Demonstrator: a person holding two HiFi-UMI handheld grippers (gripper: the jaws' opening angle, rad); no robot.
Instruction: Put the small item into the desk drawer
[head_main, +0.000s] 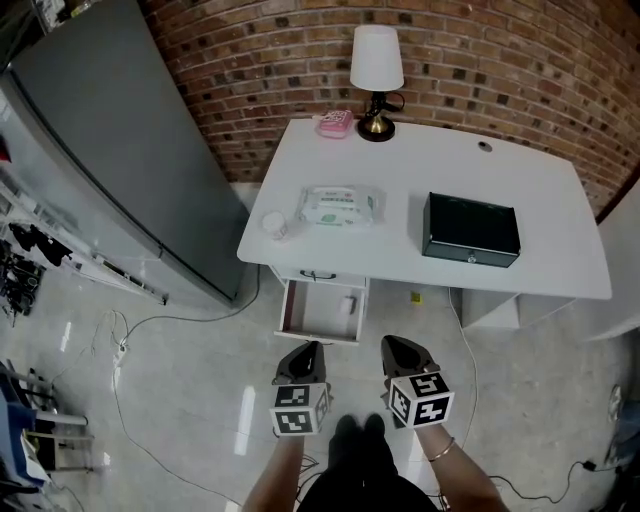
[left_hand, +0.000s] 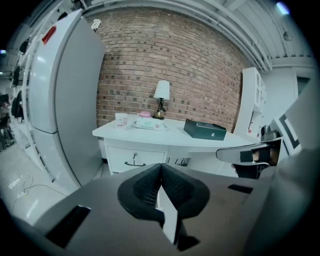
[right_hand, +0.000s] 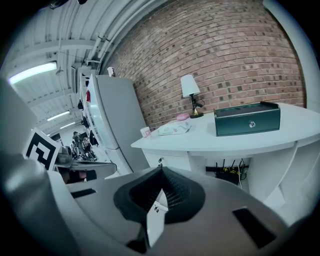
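The white desk (head_main: 540, 235) stands against the brick wall, and its drawer (head_main: 322, 310) under the front left is pulled out, showing a pale inside. On the left of the desktop stand a small white jar (head_main: 273, 224), a wipes packet (head_main: 341, 206) and, further back, a small pink item (head_main: 335, 123). My left gripper (head_main: 303, 352) and right gripper (head_main: 398, 348) hang side by side over the floor, short of the drawer. Both are shut with nothing between their jaws (left_hand: 161, 167) (right_hand: 161, 171). The drawer front (left_hand: 134, 160) with its dark handle faces the left gripper.
A dark green box (head_main: 471, 229) sits on the right of the desktop and a white-shaded lamp (head_main: 377, 80) at the back. A tall grey cabinet (head_main: 110, 150) stands left of the desk. Cables (head_main: 150, 330) trail over the glossy floor, and a white shelf unit (left_hand: 252, 107) stands on the right.
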